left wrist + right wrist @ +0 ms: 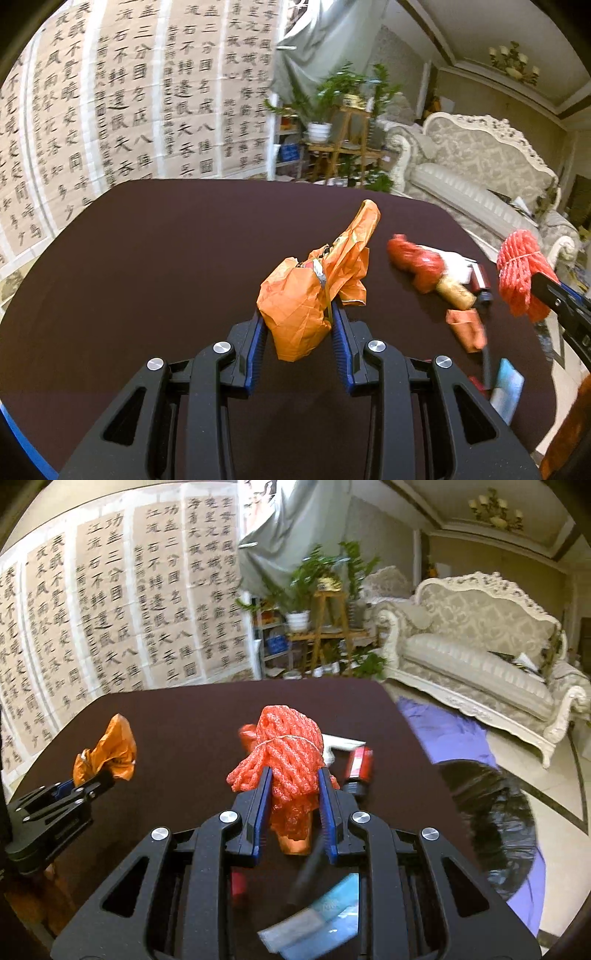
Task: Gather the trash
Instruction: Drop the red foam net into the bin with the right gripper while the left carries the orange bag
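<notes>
Blurred litter on the table point(147, 258): red wrapper point(413, 260), pale-blue packet point(325, 915) cut off below; black bag point(491, 812) partly hidden by table edge.

Dim, warm indoor light with a cool grey cast. Both fisheye views bend the wall scrolls point(110, 110) and sofa point(480, 646) at the dark, vignetted corners. Litter point(443, 273) on the dark tabletop point(166, 258) is motion-blurred; a black bag point(487, 812) shows glare.

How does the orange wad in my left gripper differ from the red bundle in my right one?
The orange wad is smooth crumpled sheet; the red bundle is knobbly foam netting. The bundle is tied round with thin string; the wad has a tail sticking up. Both are clamped between blue pads above the table.
</notes>
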Demonstrator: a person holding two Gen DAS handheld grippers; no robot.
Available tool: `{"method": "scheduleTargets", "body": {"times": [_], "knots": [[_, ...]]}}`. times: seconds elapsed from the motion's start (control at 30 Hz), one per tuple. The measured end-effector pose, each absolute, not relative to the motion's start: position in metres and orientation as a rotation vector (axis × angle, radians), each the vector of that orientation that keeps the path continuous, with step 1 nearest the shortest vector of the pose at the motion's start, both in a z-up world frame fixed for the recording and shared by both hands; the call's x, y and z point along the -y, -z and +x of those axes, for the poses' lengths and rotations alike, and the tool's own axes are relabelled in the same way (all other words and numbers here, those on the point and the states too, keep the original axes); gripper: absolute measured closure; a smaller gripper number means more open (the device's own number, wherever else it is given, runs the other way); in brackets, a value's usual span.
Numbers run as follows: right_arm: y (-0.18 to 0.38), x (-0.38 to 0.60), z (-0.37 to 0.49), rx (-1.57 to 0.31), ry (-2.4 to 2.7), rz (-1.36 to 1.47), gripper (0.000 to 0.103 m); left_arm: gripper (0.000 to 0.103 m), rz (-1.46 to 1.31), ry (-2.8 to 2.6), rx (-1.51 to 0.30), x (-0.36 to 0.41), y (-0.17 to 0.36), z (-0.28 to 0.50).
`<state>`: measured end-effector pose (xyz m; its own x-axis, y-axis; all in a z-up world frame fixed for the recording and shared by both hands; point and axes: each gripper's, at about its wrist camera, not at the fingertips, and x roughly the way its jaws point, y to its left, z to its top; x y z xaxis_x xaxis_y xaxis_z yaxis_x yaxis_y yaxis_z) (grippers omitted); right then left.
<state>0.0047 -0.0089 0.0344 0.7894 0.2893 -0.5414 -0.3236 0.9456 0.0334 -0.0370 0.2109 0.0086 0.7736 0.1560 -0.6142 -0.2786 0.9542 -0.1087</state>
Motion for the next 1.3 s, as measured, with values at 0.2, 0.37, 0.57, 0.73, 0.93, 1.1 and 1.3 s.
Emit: {"method": "scheduleTargets", "body": {"times": [0.2,0.37,0.57,0.73,0.93,1.1,1.3], "knots": [[-0.036,0.057,0.008,-0.552,-0.208,-0.032,0.08,0.07,-0.175,-0.135,-0.626,-0.168,-0.02,-0.023],[-0.033,0.095,0.012,-0.544,-0.108,-0.015,0.08,0.069,-0.15,-0.044,-0.616,-0.125,-0.027,-0.01],[-0.023,0.135,0.019,-0.547,-0.012,-0.002,0.08,0.069,-0.101,0.048,-0.613,-0.072,-0.03,0.01],[-0.009,0.167,0.031,-0.56,0.045,0.02,0.08,0.069,-0.053,0.095,-0.623,-0.035,-0.028,0.033],[0.005,0.196,0.046,-0.579,0.085,0.04,0.08,0.069,-0.005,0.12,-0.644,0.001,-0.018,0.055],[0.014,0.216,0.057,-0.595,0.102,0.063,0.079,0.069,0.04,0.144,-0.662,0.028,-0.011,0.07],[0.023,0.23,0.072,-0.614,0.11,0.085,0.079,0.069,0.085,0.168,-0.67,0.053,-0.005,0.089]]}}
